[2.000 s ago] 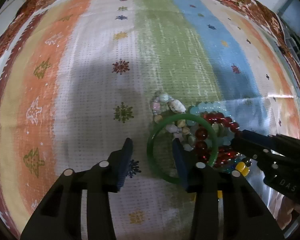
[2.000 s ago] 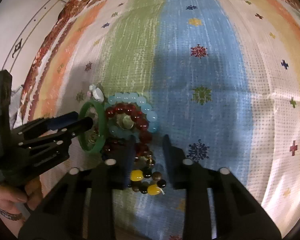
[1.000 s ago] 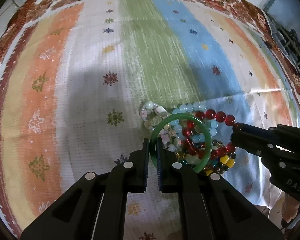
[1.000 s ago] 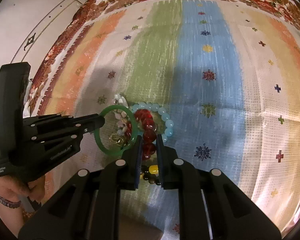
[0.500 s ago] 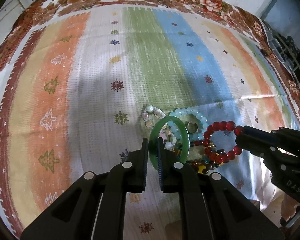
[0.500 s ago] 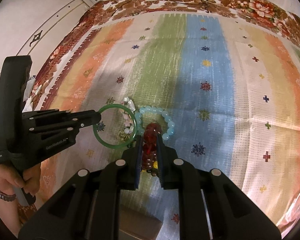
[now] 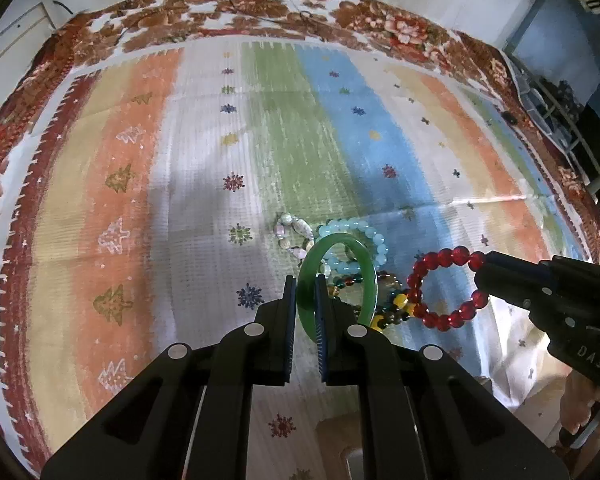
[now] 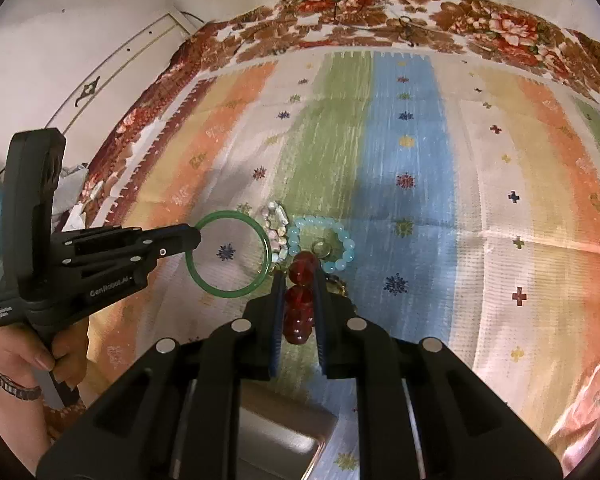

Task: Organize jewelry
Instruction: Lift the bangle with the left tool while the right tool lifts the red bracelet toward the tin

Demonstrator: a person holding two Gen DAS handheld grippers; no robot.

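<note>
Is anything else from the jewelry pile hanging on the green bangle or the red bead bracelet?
Nothing visible. The green bangle and red bead bracelet each hang free in a hand-held gripper, clear of the pile.

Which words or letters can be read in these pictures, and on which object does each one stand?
"DAS": on the body of the right gripper, in the left wrist view; the word continues out of sight.
"GenRobot.AI": on the side of the left gripper, in the right wrist view.
Small white lines on the left gripper's lower corner: too small to read.
</note>
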